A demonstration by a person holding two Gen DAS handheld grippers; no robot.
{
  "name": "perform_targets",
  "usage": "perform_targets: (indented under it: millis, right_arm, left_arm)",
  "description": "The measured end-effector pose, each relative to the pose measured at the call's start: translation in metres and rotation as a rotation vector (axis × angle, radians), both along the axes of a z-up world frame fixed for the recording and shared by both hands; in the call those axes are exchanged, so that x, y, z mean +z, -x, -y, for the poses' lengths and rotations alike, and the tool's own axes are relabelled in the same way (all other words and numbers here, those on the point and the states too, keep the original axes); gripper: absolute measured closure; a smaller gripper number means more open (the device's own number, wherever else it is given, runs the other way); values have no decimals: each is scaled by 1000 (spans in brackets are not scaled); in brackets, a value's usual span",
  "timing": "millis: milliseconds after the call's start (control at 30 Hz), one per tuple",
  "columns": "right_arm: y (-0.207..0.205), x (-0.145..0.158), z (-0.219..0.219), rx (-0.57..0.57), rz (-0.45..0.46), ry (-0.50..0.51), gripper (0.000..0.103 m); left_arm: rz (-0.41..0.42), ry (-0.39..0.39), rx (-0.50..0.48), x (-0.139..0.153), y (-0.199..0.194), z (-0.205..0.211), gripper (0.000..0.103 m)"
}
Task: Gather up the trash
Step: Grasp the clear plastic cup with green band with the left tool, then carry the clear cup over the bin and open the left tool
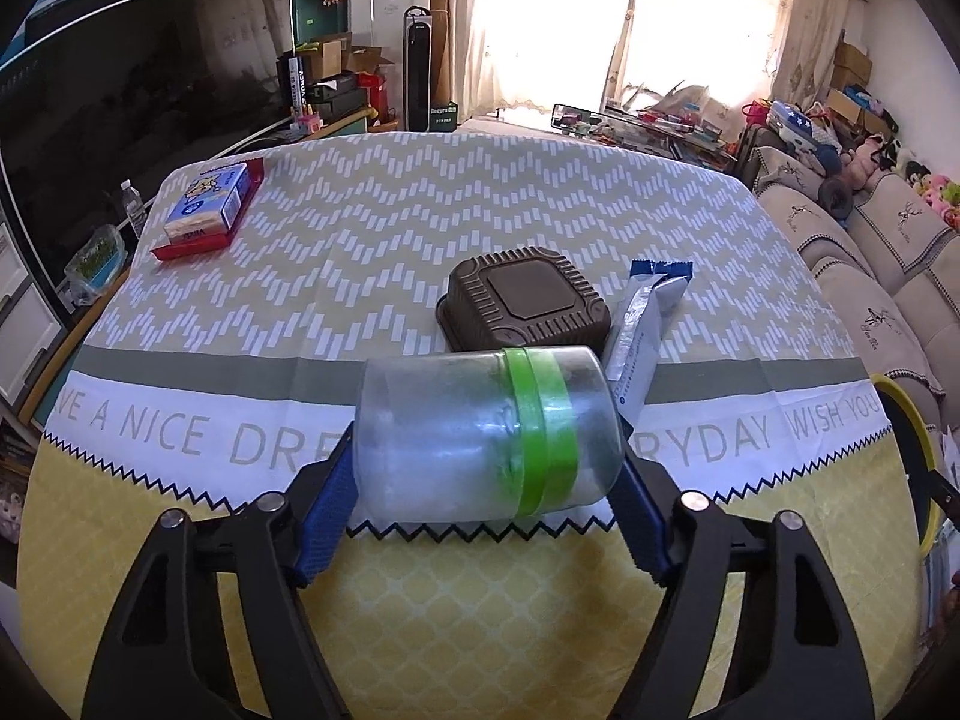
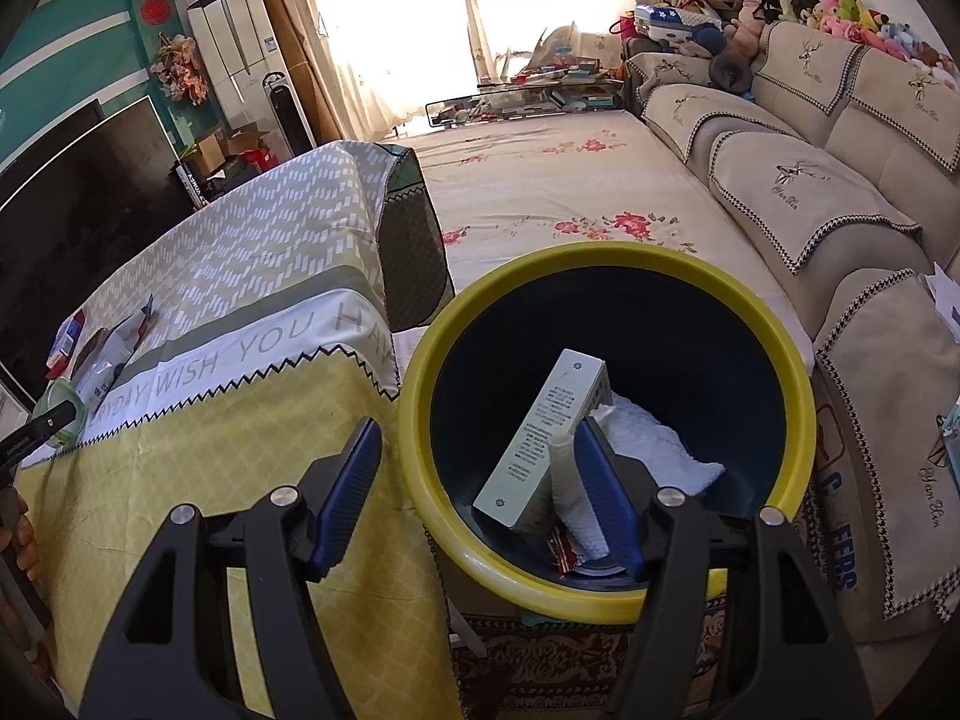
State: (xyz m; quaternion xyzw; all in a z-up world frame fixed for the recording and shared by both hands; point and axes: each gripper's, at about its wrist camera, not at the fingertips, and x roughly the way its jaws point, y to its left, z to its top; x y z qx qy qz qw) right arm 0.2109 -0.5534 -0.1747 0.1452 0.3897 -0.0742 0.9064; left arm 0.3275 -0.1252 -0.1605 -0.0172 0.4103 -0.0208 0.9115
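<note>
My left gripper [image 1: 486,468] is shut on a clear plastic cup [image 1: 480,438] with a green tape band, held on its side just above the table's near part. Behind it lie a brown plastic tray [image 1: 522,297] turned upside down and a white and blue wrapper [image 1: 642,330]. My right gripper [image 2: 480,468] is open and empty over the near rim of a yellow-rimmed bin [image 2: 606,600] beside the table. In the bin lie a white carton [image 2: 540,438], a white tissue [image 2: 648,444] and a red scrap [image 2: 561,552]. The cup also shows at the far left in the right wrist view [image 2: 60,411].
A blue and white tissue pack on a red box [image 1: 210,210] sits at the table's far left corner. The bin's rim shows at the right edge [image 1: 912,420]. A beige sofa [image 2: 840,228] stands right of the bin, with a floral mat [image 2: 570,192] beyond it.
</note>
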Motion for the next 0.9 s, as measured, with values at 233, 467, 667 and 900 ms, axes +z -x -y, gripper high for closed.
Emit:
perform_targets:
  millis: [233,467,667,900]
  right_arm:
    - [1,0,-3,1,3,-2,40]
    - [13,8,-8,10,20,1,40]
    - [29,18,-12,15,48,5,40]
    - [51,26,-7,8,75,0,40]
  left_arm:
    - [12,12,12,6,9,-4,31]
    - [30,34,-14,24,39,-3,32]
    - [50,43,-71,42,71,9,33]
    - [76,52,-129,55,98,28,33]
